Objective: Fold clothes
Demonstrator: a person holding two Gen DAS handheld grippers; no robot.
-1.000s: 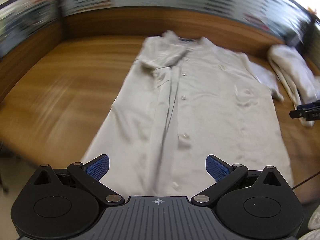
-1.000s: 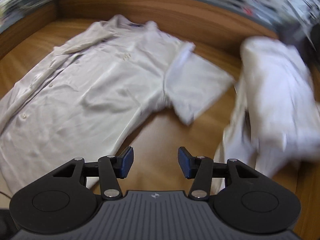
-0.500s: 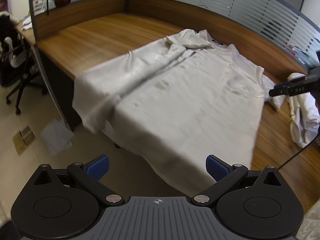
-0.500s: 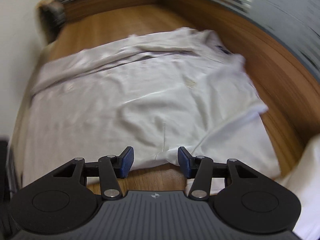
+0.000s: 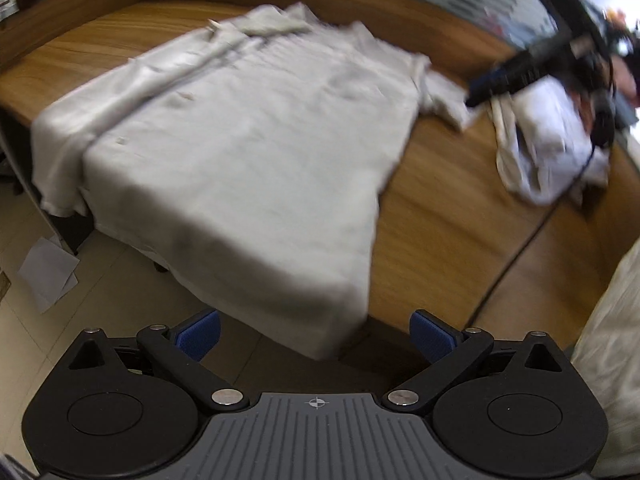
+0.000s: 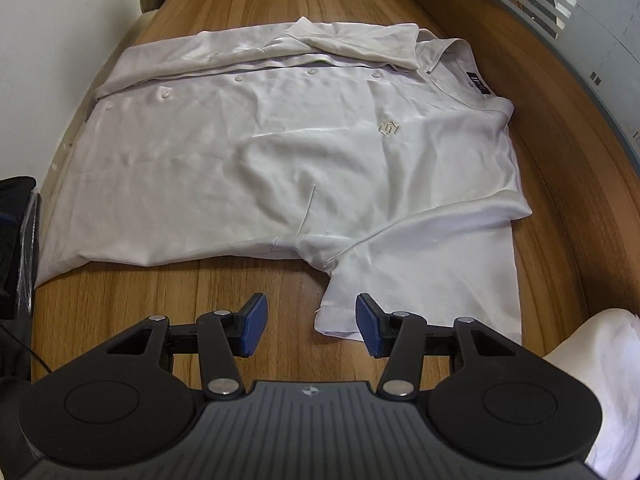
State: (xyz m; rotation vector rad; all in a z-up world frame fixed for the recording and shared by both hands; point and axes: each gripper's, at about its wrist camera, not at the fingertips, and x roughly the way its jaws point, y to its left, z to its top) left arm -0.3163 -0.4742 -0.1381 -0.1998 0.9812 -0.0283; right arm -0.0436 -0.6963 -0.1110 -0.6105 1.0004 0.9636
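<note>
A white shirt (image 6: 280, 152) lies spread across the wooden worktop (image 6: 240, 280) mid-frame — its sleeve (image 6: 420, 280) near the right hand-held gripper (image 6: 308, 326). Both it and the left hand-held gripper (image 5: 316, 336) are released — grasping nothing.

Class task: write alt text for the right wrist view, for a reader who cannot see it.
A white short-sleeved shirt lies spread, buttons up, on a wooden desk. The right hand-held gripper hovers open at the cuff of its near sleeve, not gripping it.

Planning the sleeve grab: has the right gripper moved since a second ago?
Yes. The right gripper swung from beside the crumpled garment to the shirt sleeve's hem.
</note>
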